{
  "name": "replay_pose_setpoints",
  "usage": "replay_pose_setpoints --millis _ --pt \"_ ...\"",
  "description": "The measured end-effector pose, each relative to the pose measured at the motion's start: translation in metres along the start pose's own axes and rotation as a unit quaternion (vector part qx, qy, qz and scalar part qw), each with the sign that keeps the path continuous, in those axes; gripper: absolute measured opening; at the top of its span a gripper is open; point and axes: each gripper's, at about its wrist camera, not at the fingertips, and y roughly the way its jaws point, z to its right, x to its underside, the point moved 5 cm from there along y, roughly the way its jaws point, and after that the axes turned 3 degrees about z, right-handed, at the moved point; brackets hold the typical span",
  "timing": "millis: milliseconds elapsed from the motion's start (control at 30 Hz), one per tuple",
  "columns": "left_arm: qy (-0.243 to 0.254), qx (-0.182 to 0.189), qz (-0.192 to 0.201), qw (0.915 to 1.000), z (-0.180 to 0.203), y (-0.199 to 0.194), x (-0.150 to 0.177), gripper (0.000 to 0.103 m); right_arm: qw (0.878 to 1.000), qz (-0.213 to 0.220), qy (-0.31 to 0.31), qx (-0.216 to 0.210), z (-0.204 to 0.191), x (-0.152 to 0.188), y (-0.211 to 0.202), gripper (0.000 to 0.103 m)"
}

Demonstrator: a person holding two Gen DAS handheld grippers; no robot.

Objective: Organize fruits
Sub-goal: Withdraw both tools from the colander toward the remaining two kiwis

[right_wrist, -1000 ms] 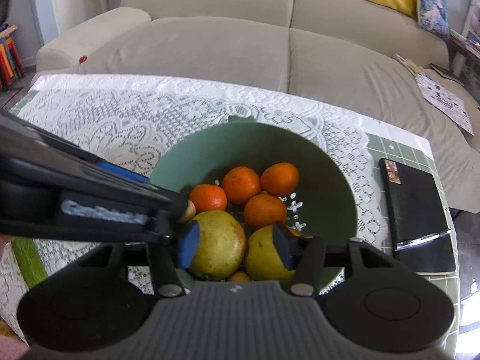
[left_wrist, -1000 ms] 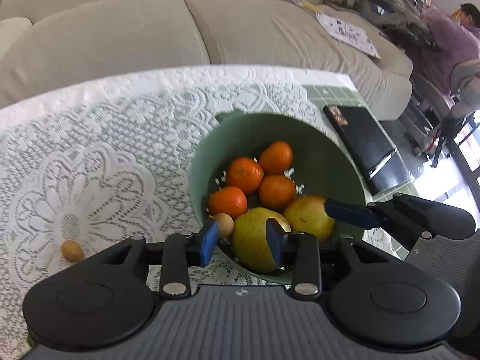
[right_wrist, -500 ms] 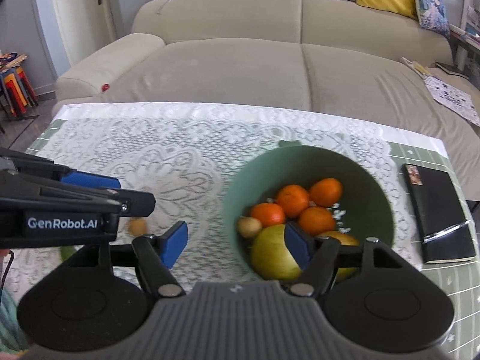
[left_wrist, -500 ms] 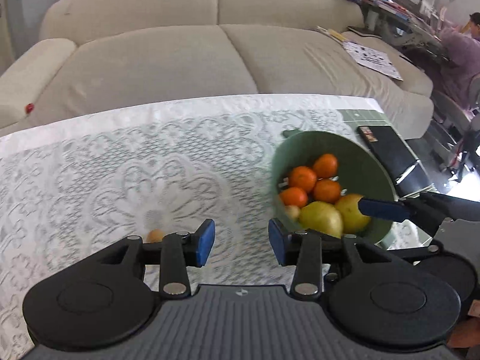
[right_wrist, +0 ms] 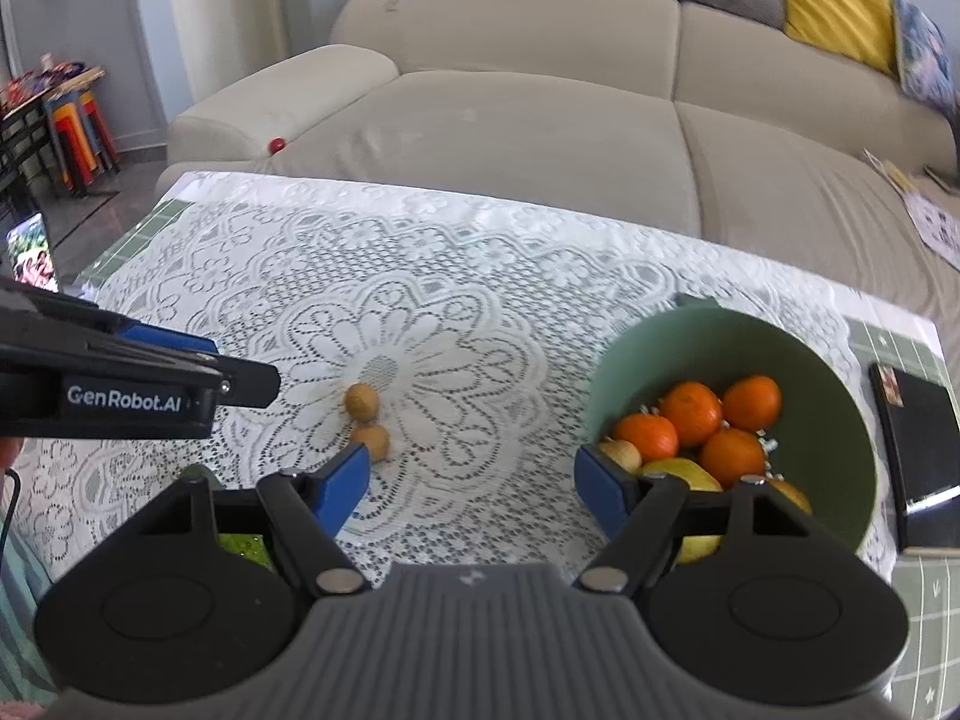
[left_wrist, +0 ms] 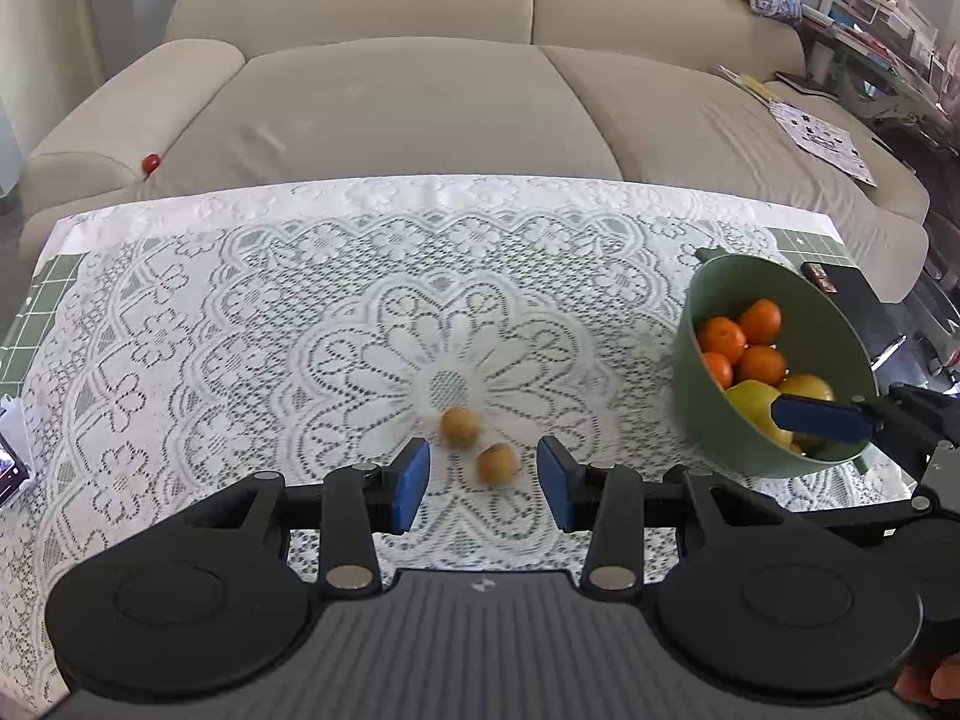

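A green bowl [left_wrist: 840,324] [right_wrist: 708,336] at the table's right holds several oranges [left_wrist: 759,321] [right_wrist: 690,411], yellow pears [left_wrist: 756,402] [right_wrist: 684,471] and a small brown fruit [right_wrist: 621,453]. Two small brown fruits [left_wrist: 461,426] [left_wrist: 497,464] lie side by side on the lace cloth at the middle; they also show in the right wrist view [right_wrist: 362,401] [right_wrist: 372,439]. My left gripper [left_wrist: 483,483] is open and empty, just before the nearer one. My right gripper [right_wrist: 471,483] is open and empty, left of the bowl.
A white lace cloth [left_wrist: 240,330] covers the table. A black notebook [right_wrist: 918,444] lies right of the bowl. A phone [right_wrist: 33,252] sits at the left edge. A beige sofa [left_wrist: 420,90] stands behind the table, with a small red ball [left_wrist: 150,163] on it.
Both grippers have pulled back and swung left, away from the bowl. The left one now faces the two small brown fruits on the cloth. The right jaws have opened wider.
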Motion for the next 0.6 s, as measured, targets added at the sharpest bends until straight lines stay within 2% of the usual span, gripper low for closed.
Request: replay_pose_setpoints --millis 267,333,433,600 --pt "-0.028 -0.02 0.019 0.9992 -0.027 0.008 0.009 0.049 0.999 -0.01 -0.029 -0.015 -0.02 0.003 0.022 0.071" --pt "-0.035 -0.016 0.014 0.9992 -0.033 0.012 0.013 0.049 0.999 -0.016 -0.044 -0.008 -0.023 0.005 0.029 0.071" --pt "-0.044 -0.025 0.003 0.9987 -0.041 0.02 0.018 0.049 0.999 -0.028 -0.043 -0.019 -0.025 0.008 0.039 0.071" --pt "-0.077 0.004 -0.021 0.9968 -0.051 0.033 0.026 0.043 0.998 -0.042 -0.038 -0.027 -0.026 0.011 0.058 0.07"
